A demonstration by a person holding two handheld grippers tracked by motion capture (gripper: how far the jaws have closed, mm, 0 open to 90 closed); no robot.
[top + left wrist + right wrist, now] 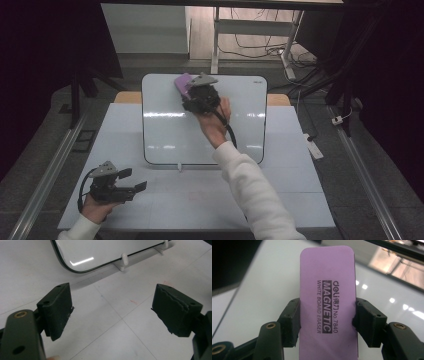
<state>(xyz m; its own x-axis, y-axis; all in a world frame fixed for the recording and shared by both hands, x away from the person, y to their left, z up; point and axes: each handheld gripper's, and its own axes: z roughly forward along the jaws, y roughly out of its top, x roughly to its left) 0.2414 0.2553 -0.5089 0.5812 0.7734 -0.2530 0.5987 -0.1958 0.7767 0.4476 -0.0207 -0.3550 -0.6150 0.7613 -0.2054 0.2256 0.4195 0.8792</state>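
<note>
Gripping the purple eraser (328,305) by its long edges, you are holding your right gripper (192,90) at the whiteboard's (165,135) upper edge, jaws closed on the block's lower half. Your left gripper (131,180) is idling over the worktop (200,200), jaws gaping wide and holding nothing. The risk, as judged here: pressing hard could be twisting the eraser out of that shallow pinch, or shoving the unbraced board on its small feet.
</note>
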